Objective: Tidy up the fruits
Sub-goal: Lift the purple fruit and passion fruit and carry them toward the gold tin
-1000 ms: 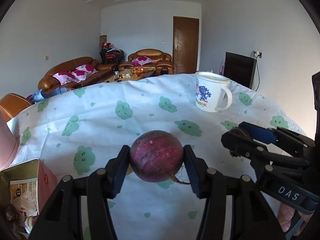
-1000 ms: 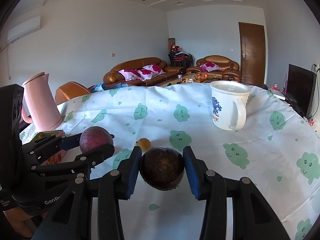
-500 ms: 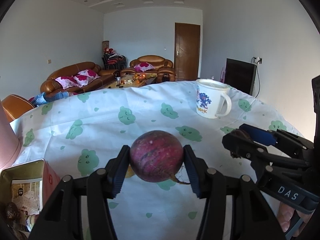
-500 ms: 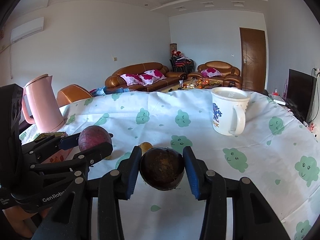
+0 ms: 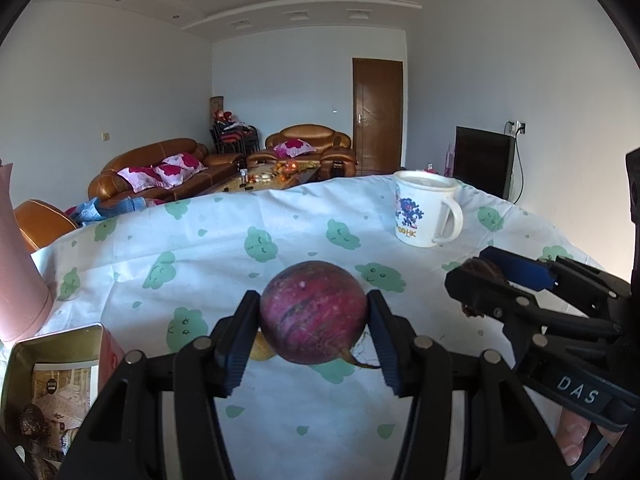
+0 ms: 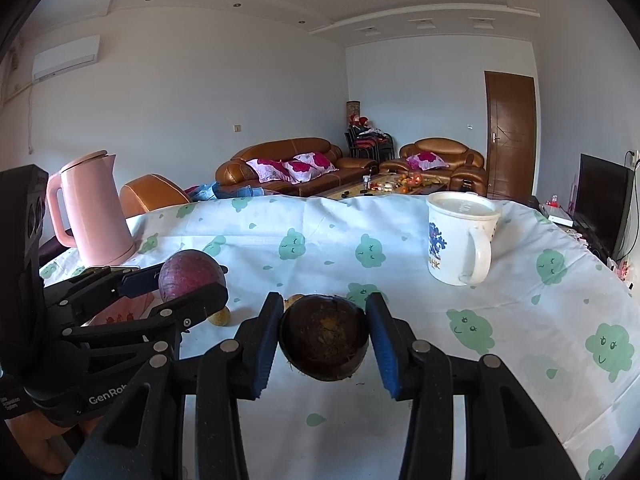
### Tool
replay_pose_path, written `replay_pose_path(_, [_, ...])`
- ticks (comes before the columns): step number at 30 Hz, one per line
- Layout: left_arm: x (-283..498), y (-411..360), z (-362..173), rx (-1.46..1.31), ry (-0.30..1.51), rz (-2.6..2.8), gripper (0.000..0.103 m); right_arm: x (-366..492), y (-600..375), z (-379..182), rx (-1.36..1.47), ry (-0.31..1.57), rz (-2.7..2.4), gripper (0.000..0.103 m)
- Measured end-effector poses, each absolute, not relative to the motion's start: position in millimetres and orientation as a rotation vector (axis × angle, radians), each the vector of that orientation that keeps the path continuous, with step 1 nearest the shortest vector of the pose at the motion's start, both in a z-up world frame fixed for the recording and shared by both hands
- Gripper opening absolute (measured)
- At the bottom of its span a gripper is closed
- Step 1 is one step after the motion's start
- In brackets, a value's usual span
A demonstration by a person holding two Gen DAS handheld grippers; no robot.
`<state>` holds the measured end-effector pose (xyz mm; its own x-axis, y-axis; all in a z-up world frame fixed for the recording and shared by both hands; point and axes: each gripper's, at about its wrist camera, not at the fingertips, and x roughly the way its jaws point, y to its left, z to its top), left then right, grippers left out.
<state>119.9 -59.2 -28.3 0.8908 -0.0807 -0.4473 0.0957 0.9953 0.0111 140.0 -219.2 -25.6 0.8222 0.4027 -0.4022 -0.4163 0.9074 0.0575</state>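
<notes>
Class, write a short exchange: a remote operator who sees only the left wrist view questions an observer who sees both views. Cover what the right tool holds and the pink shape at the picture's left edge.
Operator: My left tool grips the purple fruit. I see the right tool only from the side. What is in it?
Observer: A dark brown fruit, round, clamped between the blue pads.
Operator: And the pink shape at my left edge?
Observer: A pink kettle with a lid and a handle, standing upright on the tablecloth, beyond your tool.
</notes>
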Motion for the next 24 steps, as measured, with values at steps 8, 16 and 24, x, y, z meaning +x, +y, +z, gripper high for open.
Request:
replay_pose_path(8, [112.7, -59.9, -25.7, 0.038, 0.435, -0.075, 0.055, 133.4, -219.5, -22.7, -0.039, 0.381, 0.439, 0.045])
replay_pose_path(16, [103.7, -57.9, -22.7, 0.034, 0.392, -0.049, 0.055, 124.8, -220.0, -19.6, -0.047, 0.337, 0.446, 0.045])
replay_pose_path(24, [97.0, -55.8, -20.7, 0.026, 0.368, -0.033, 0.055, 117.7, -218.7, -17.6, -0.062, 0.3, 0.452, 0.045])
